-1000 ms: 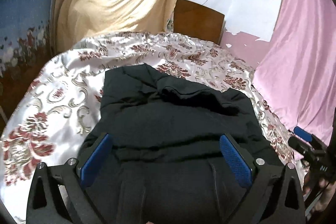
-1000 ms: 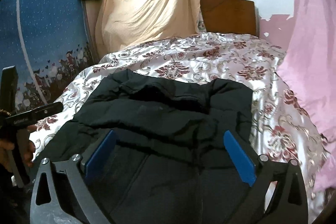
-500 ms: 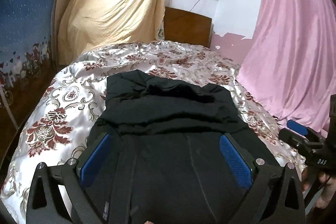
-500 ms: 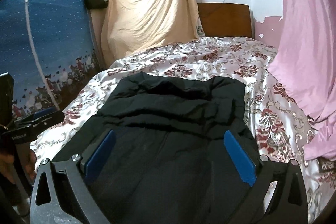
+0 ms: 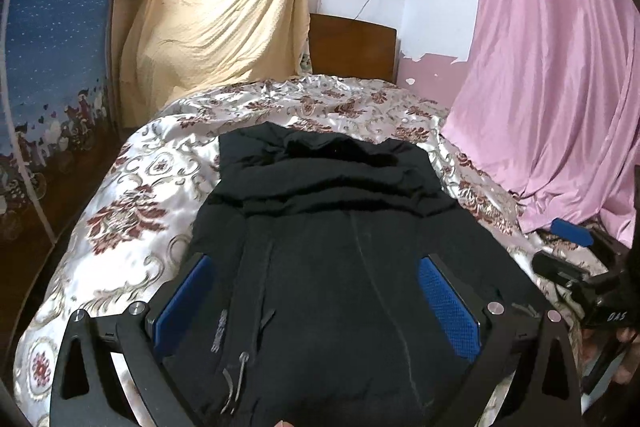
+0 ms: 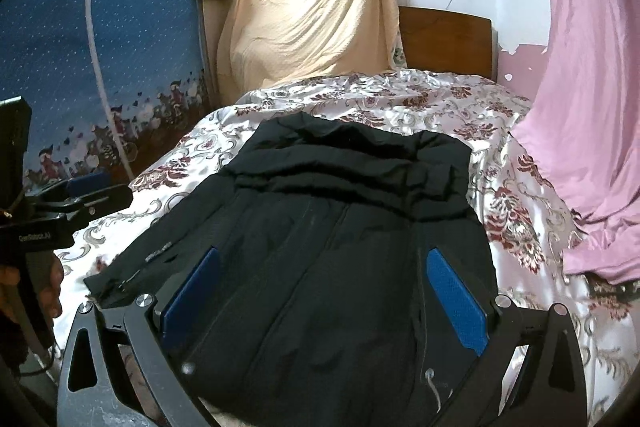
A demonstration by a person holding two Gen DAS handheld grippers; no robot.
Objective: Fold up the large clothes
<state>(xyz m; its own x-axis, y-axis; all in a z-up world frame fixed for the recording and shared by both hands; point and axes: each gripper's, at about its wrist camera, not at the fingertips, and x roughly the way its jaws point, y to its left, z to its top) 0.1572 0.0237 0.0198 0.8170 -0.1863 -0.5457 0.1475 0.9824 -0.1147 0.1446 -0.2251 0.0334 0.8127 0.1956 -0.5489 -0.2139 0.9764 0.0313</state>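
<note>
Both my left hand-held gripper (image 5: 316, 299) and right hand-held gripper (image 6: 324, 287) hang spread wide, pinching nothing, above the black jacket (image 5: 340, 227) on the bed (image 5: 132, 195). Its top looks folded down; further folds remain, I judge.

Both wrist cameras look forward, close over the black jacket (image 5: 332, 247), sharing bed (image 6: 400, 95) and headboard (image 5: 352, 47).

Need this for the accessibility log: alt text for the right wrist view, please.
A black jacket lies spread on a bed with a floral cover, its far end folded over. The right gripper hangs above its near end, jaws wide apart and holding nothing. The left gripper is at the left edge, a pink sheet on the right.
</note>
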